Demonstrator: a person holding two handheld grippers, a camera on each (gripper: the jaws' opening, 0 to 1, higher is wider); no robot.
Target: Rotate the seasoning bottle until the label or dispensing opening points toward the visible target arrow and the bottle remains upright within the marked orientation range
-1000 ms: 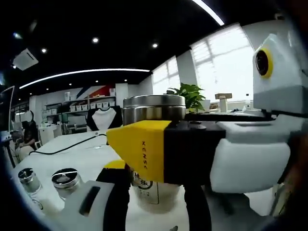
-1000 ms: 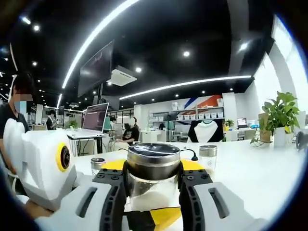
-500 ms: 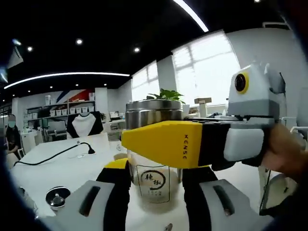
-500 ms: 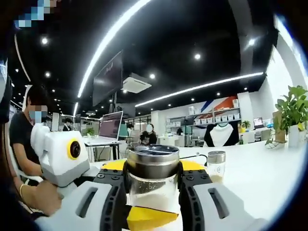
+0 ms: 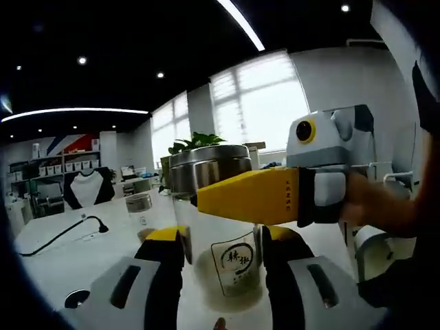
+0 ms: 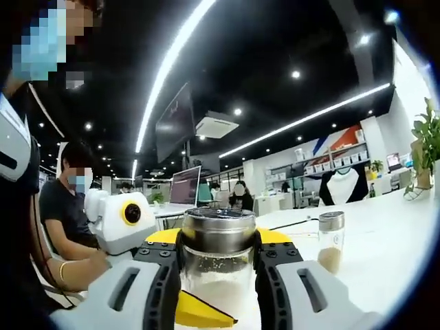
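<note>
White office desk point(image 5: 82, 247) | both tongs, left point(image 5: 221, 251) and right point(image 6: 218, 258), clamped on seasoning bottle point(image 5: 218, 227), upright | label faces left view; no arrow seen, alignment probably unfinished

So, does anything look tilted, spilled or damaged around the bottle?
Nothing stands out. The seasoning bottle stands upright on the white table, lid on, with both the left gripper and the right gripper closed on it. No powder shows on the table, and another small bottle stands upright too.
</note>
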